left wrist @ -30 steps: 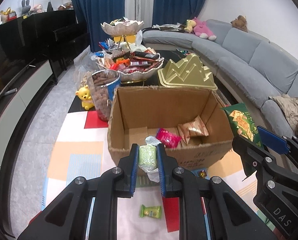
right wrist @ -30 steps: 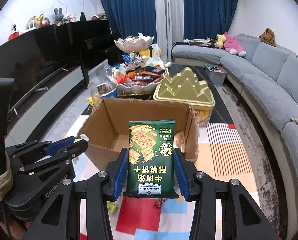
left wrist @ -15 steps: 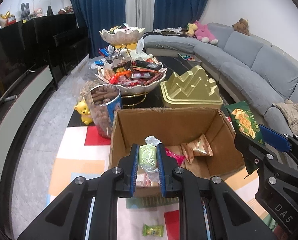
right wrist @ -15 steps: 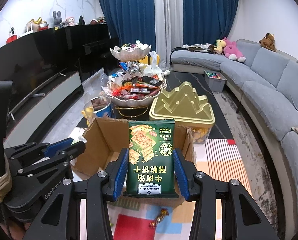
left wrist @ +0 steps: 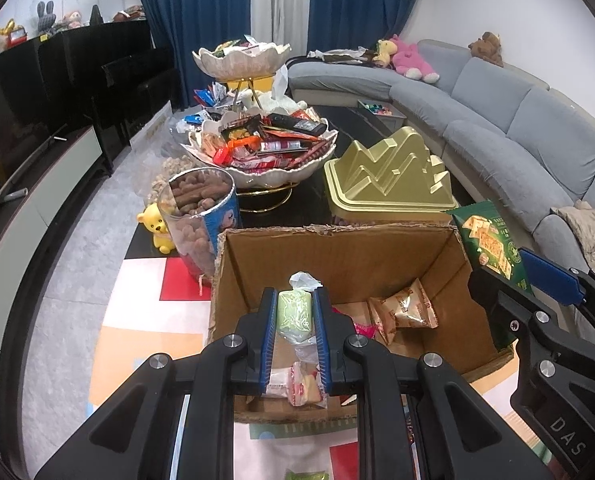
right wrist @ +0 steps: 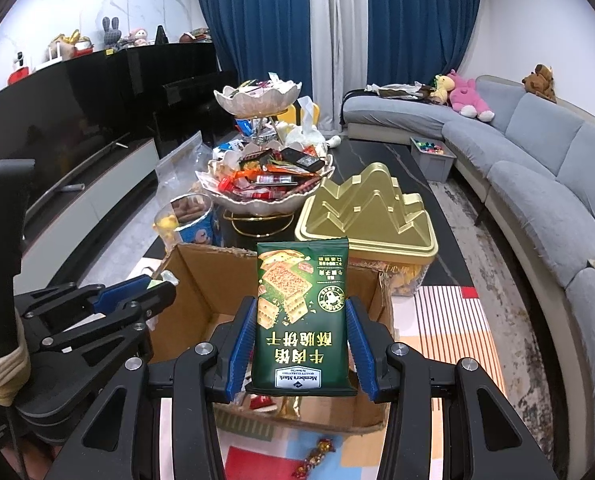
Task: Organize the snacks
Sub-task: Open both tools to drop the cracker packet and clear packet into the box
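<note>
My left gripper [left wrist: 294, 312] is shut on a small pale green wrapped snack [left wrist: 294, 314] and holds it over the near edge of an open cardboard box [left wrist: 337, 248]. Inside the box lie orange-brown snack packs [left wrist: 403, 312], a pink pack and a white-red wrapped snack [left wrist: 303, 388]. My right gripper [right wrist: 300, 332] is shut on a dark green cracker bag [right wrist: 303, 320], held upright above the box's [right wrist: 201, 280] right side. The bag also shows at the right of the left wrist view [left wrist: 487, 240].
Behind the box stand a gold mountain-shaped tin [left wrist: 389, 176], a two-tier shell bowl of snacks [left wrist: 265, 148], a jar of brown sticks [left wrist: 199, 216] and a yellow bear toy [left wrist: 155, 226]. Loose candies [right wrist: 315, 456] lie on the coloured mat. A grey sofa [right wrist: 545, 184] runs along the right.
Both grippers have risen and moved forward with their snacks. The box now sits lower and closer under them, and the left gripper is over the box's near edge.
</note>
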The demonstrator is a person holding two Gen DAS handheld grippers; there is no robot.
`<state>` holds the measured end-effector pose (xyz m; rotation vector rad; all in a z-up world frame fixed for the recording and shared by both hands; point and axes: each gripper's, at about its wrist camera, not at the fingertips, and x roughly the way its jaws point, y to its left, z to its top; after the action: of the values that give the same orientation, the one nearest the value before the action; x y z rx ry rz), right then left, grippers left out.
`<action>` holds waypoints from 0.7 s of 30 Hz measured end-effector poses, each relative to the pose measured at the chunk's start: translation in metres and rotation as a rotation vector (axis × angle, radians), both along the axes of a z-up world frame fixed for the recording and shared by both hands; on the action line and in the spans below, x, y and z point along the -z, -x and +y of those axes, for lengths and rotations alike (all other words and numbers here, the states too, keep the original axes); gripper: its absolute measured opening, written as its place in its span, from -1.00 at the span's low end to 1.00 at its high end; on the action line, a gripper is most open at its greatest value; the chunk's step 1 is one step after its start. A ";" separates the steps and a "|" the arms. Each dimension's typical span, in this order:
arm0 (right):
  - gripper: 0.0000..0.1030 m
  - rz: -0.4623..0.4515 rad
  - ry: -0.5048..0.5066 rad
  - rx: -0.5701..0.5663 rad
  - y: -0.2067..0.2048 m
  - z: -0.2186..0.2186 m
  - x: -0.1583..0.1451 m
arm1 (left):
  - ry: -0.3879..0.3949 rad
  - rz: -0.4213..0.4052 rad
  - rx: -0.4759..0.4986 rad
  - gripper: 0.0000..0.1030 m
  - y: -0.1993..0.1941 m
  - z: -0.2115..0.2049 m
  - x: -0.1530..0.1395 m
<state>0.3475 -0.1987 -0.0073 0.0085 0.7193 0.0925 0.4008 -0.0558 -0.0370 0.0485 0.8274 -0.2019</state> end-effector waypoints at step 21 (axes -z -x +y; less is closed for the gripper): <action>0.38 -0.026 0.026 0.040 0.008 -0.013 -0.010 | -0.016 -0.012 -0.037 0.24 0.011 0.011 -0.007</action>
<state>0.3396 -0.2116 0.0023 -0.0033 0.6944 0.0455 0.3899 -0.0451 -0.0295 0.0489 0.8172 -0.1598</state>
